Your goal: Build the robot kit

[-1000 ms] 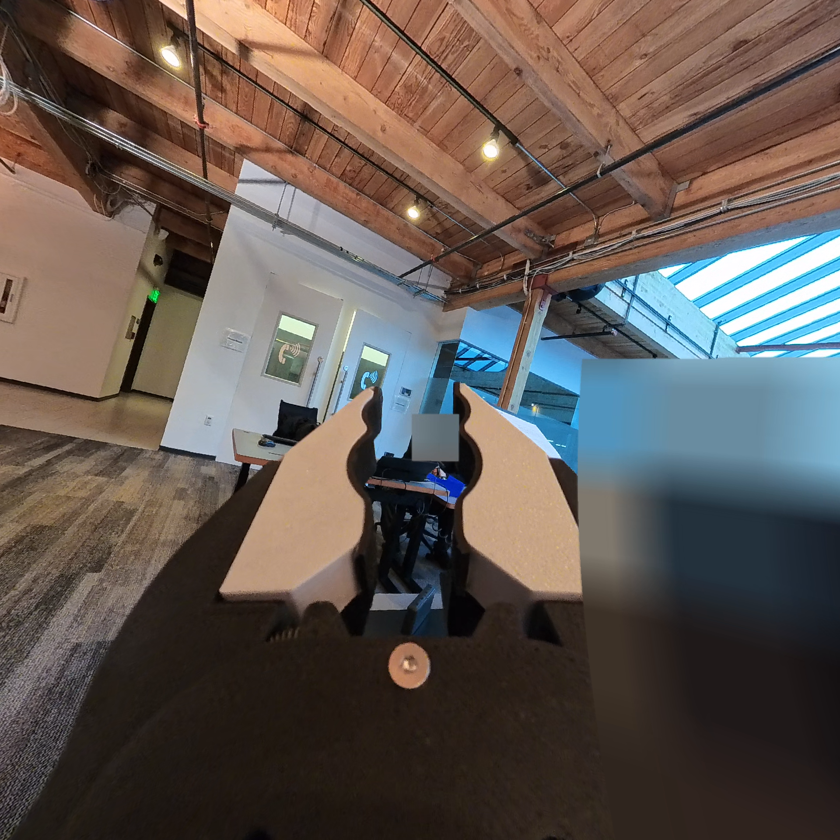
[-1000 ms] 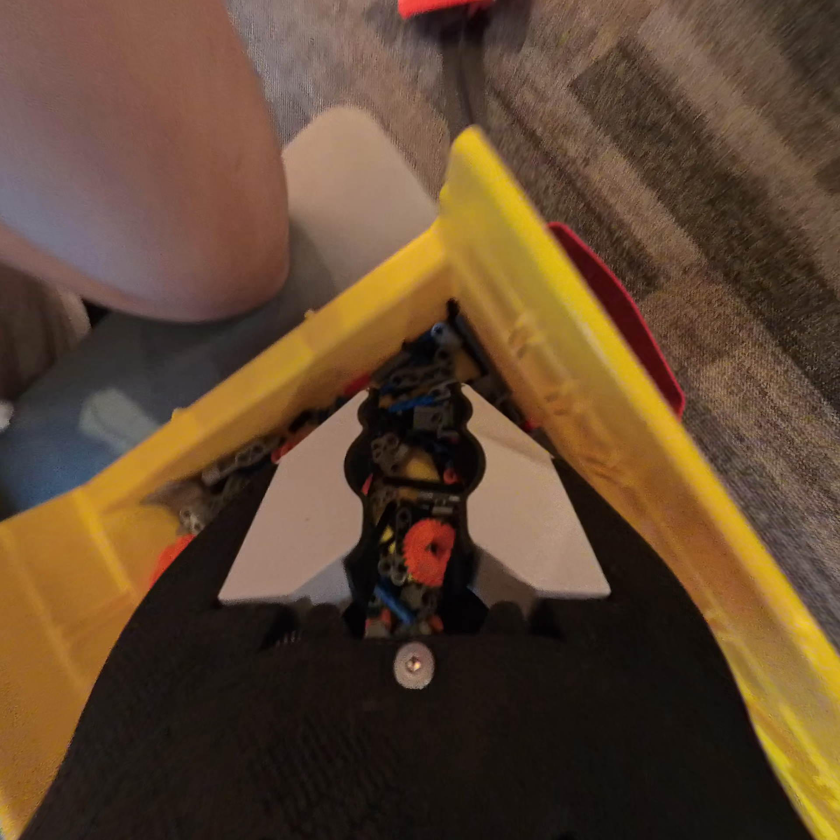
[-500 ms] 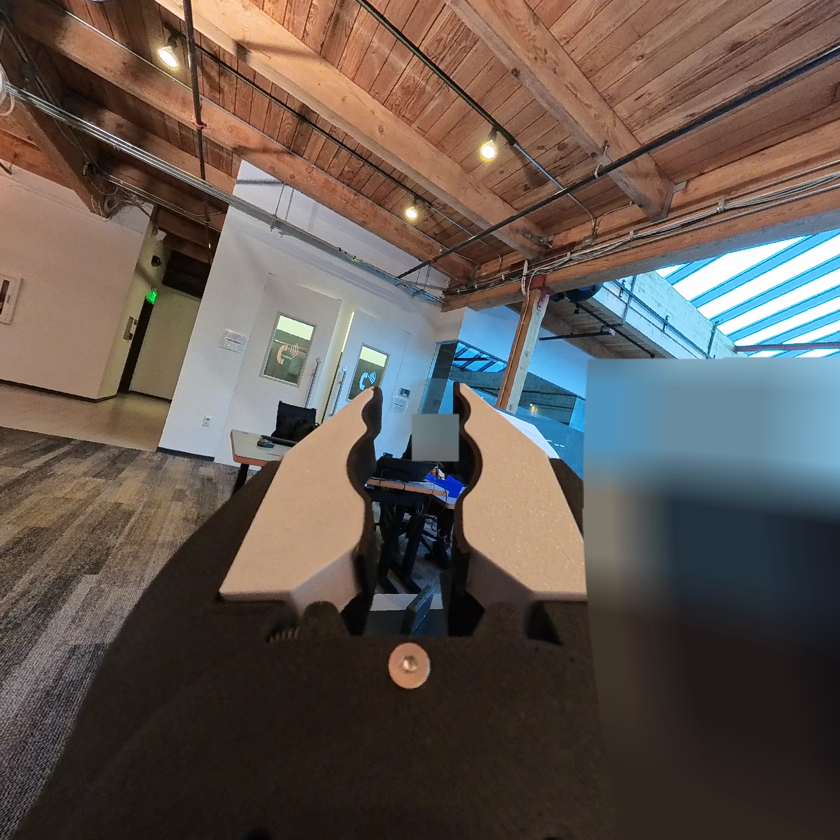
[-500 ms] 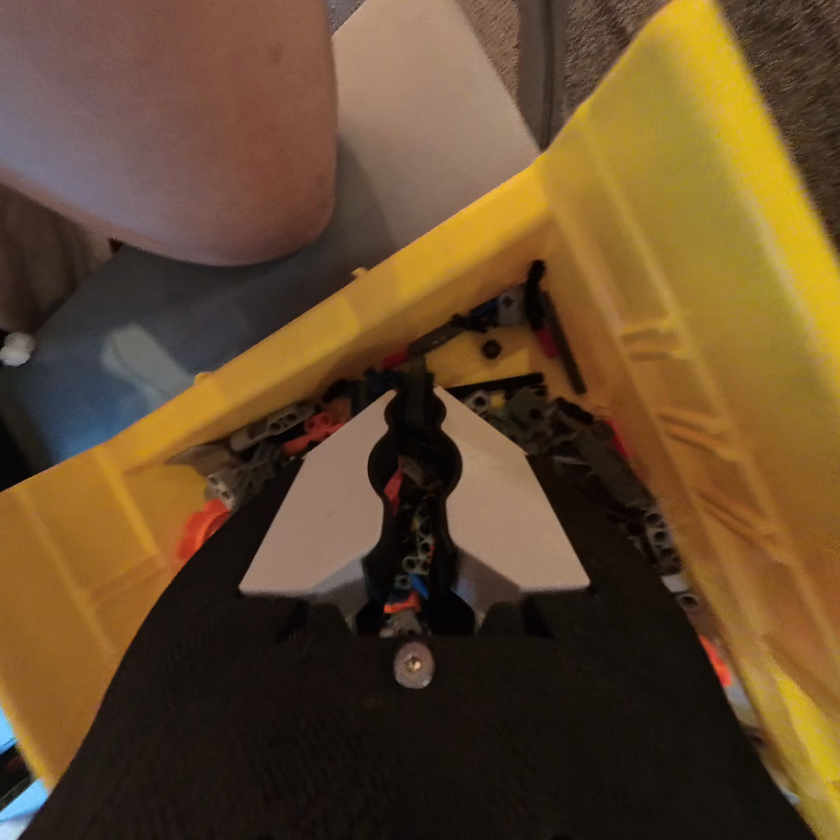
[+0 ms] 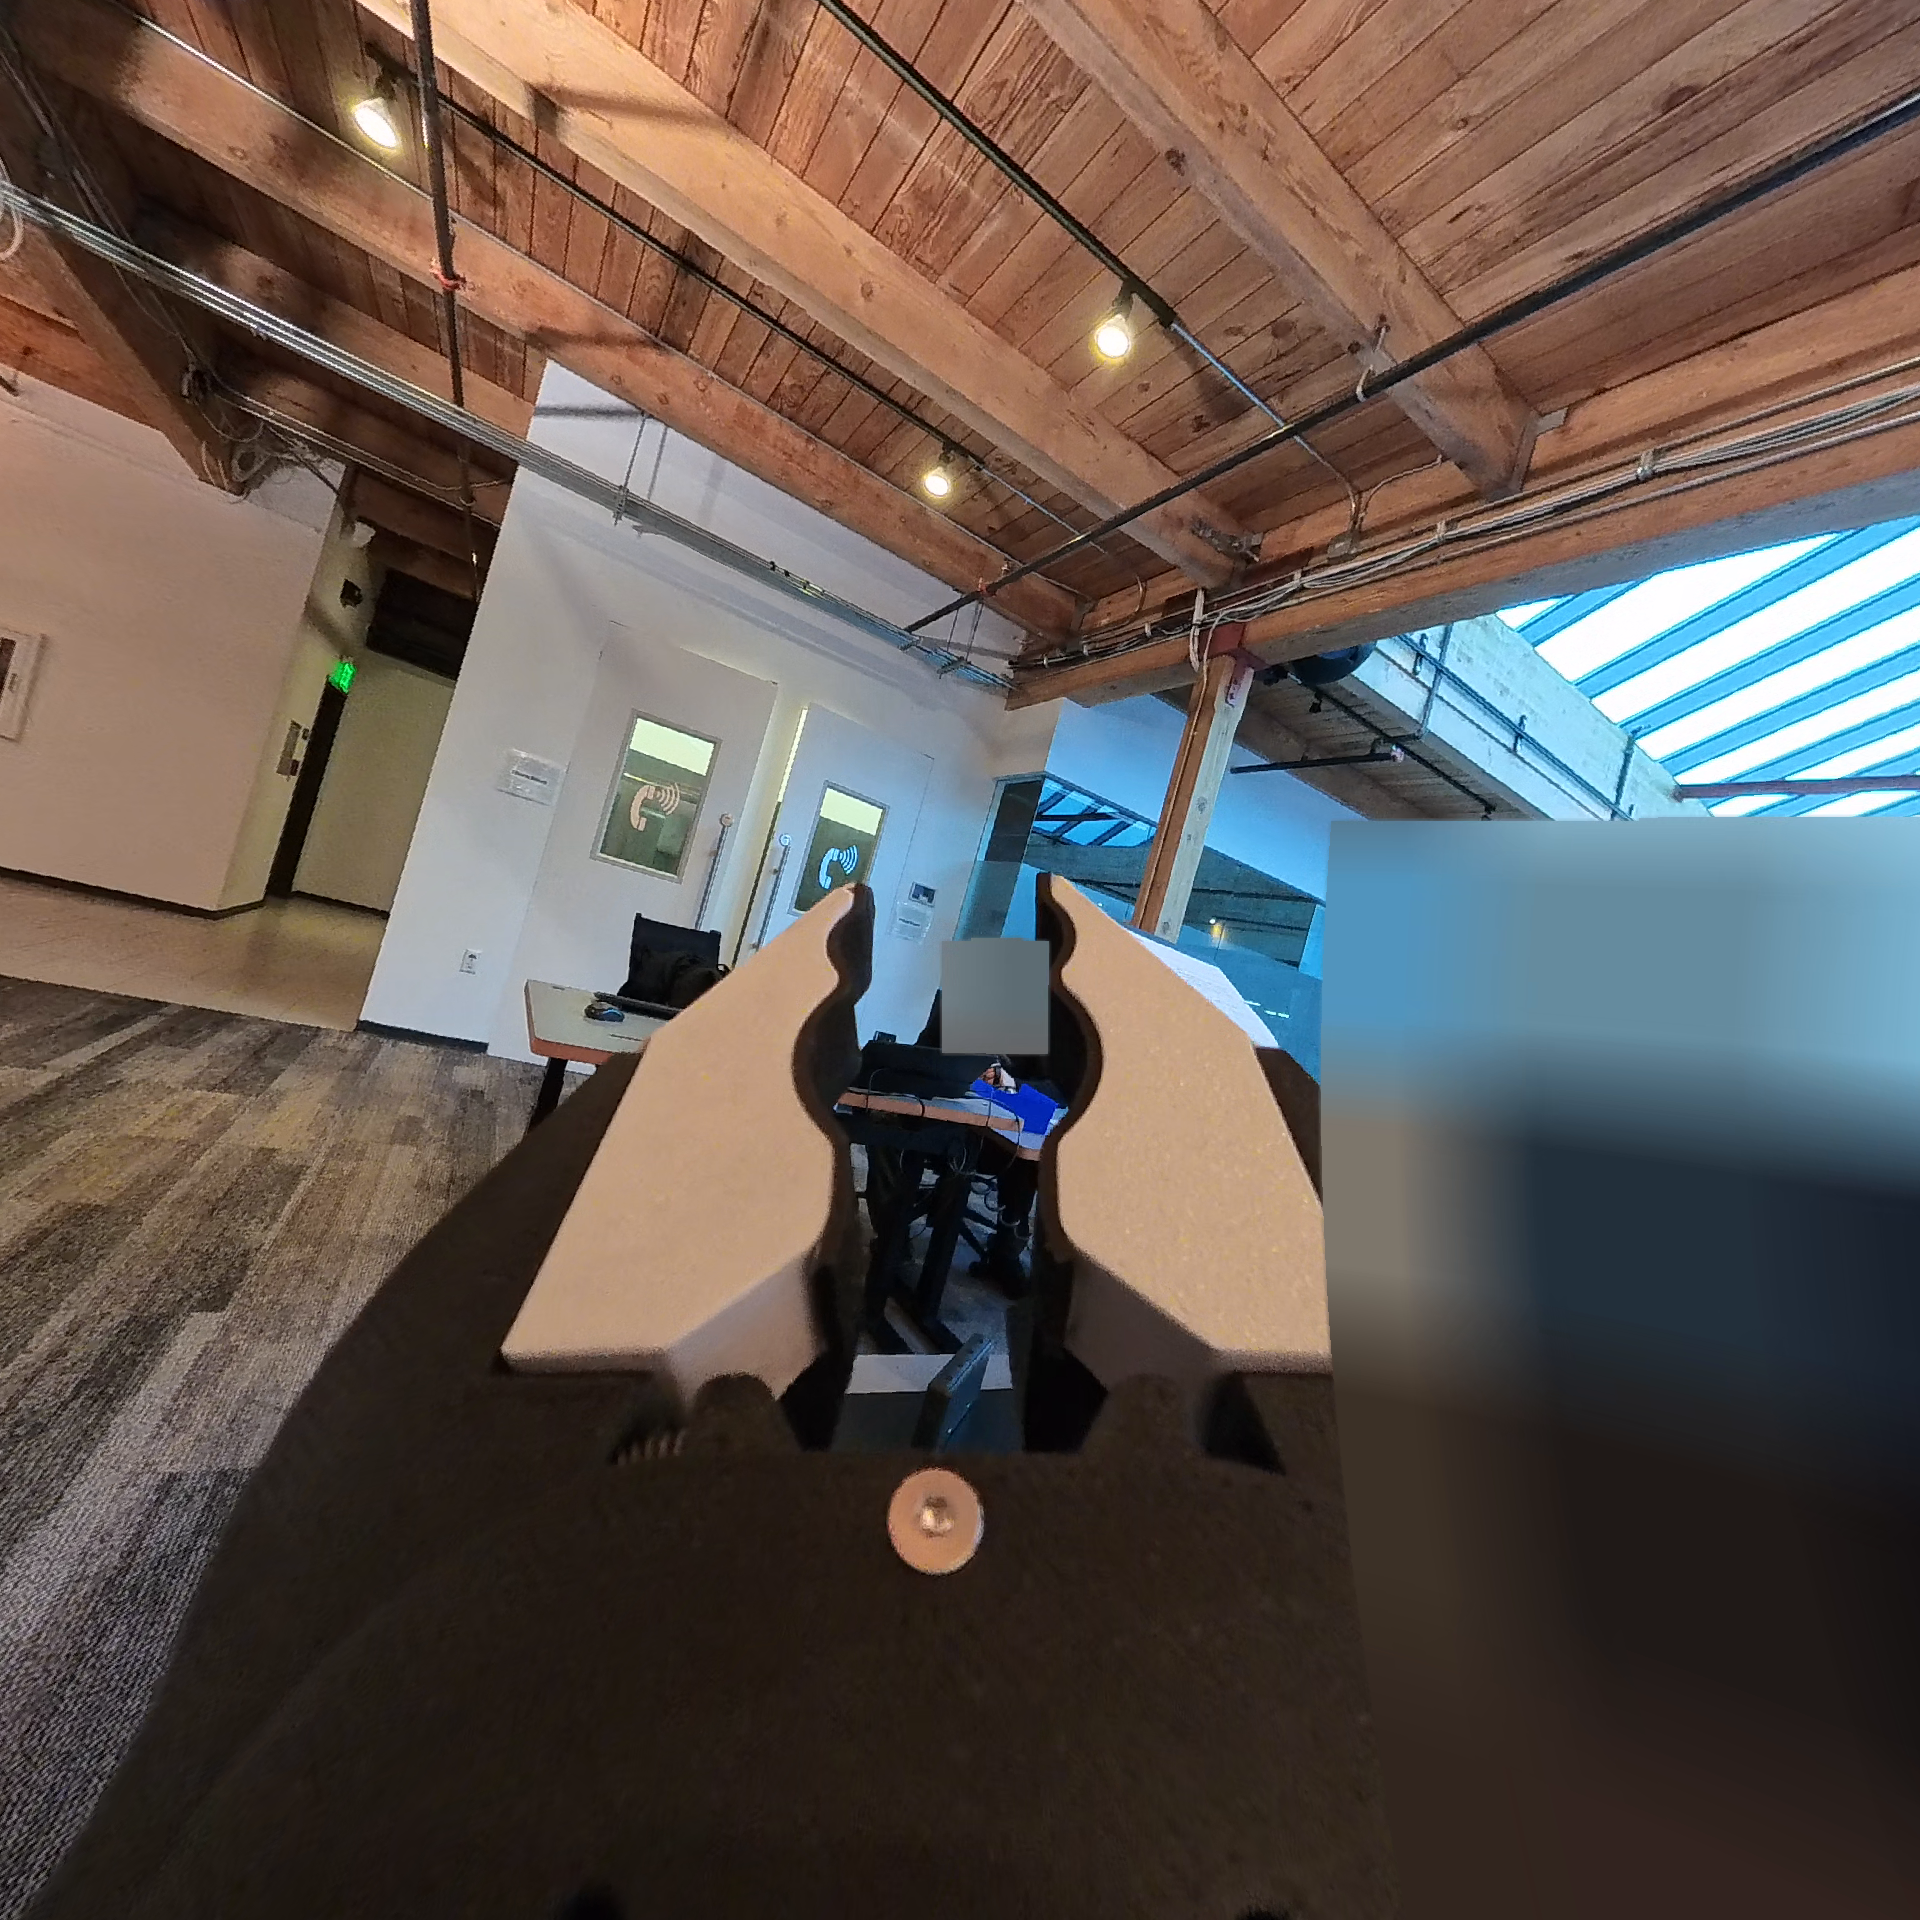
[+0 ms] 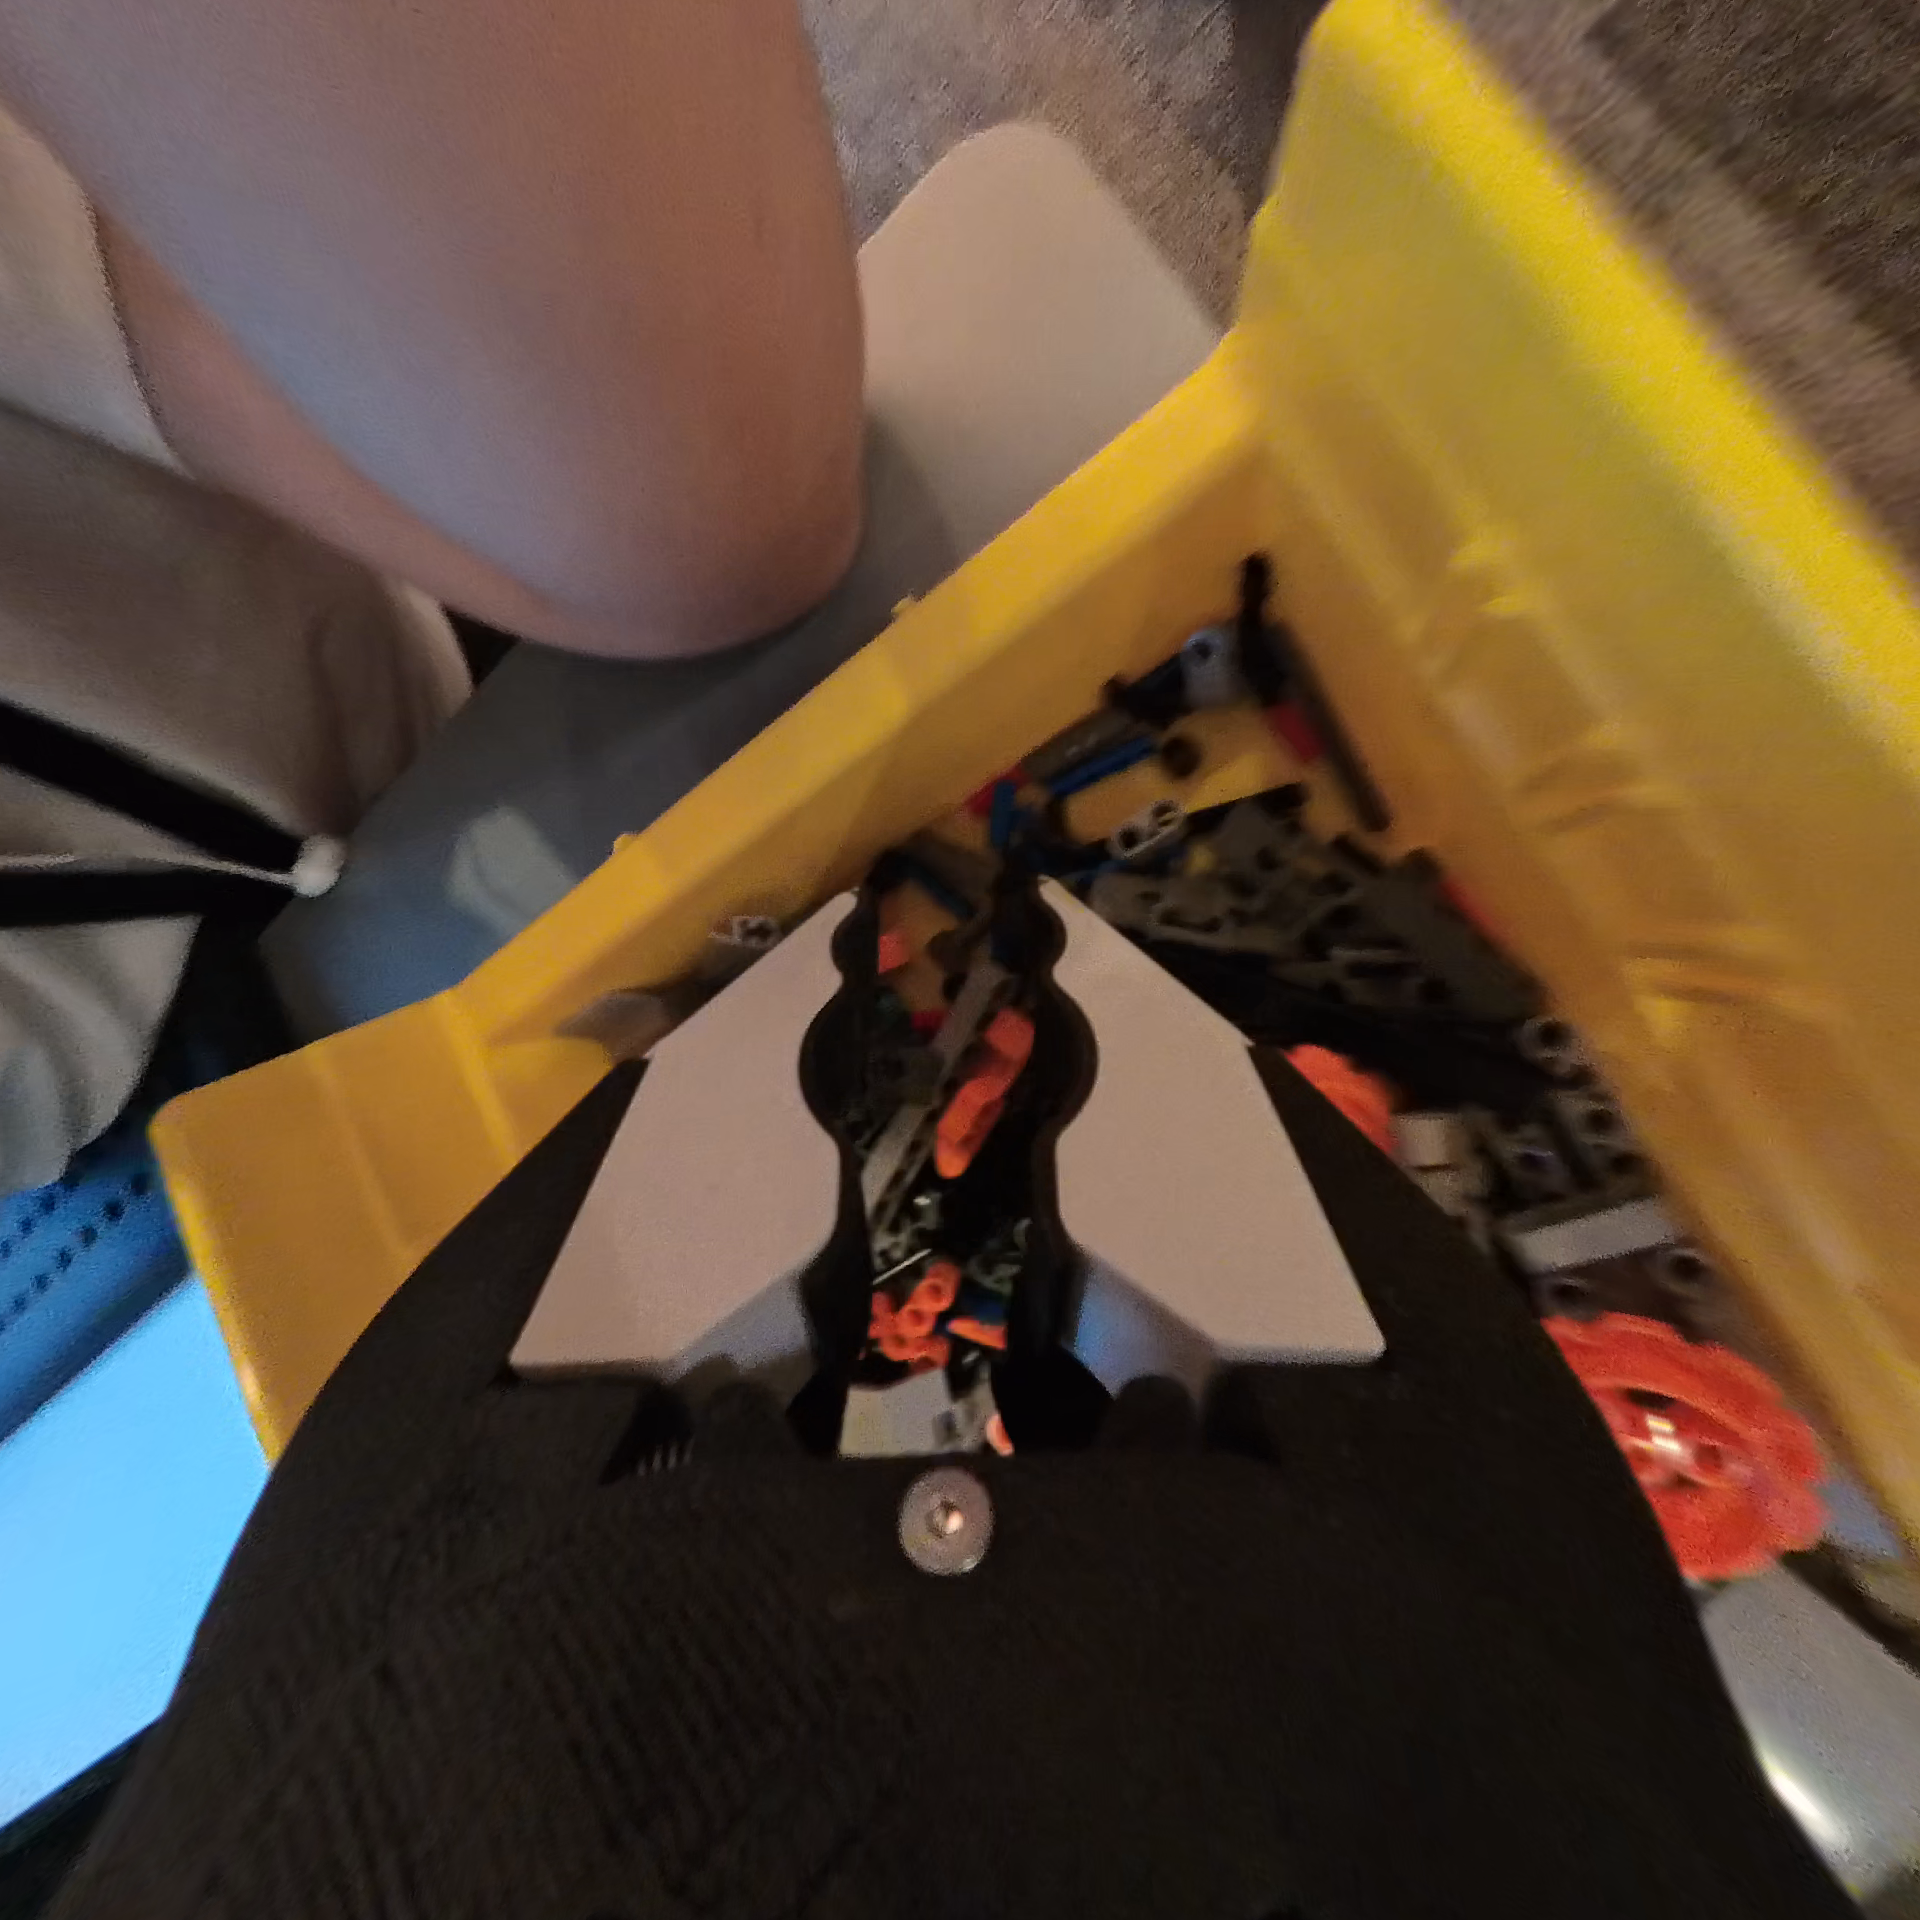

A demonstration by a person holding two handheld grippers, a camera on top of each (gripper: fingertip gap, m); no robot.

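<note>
left gripper (image 5: 951, 909) spread, empty, facing wood ceiling (image 5: 1143, 156), carpet (image 5: 156, 1195) | right gripper (image 6: 1023, 899) tips nearly together, grip unclear, in yellow bin (image 6: 1558, 520) of toy parts (image 6: 1278, 914)

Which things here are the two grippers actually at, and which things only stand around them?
At the grippers:
- right gripper: open, tips inside the yellow bin, over loose building pieces; orange gear beside it
- left gripper: open, empty, pointing across the room

Only around:
- person's bare limb
- carpet
- far desk
- wooden ceiling
</note>
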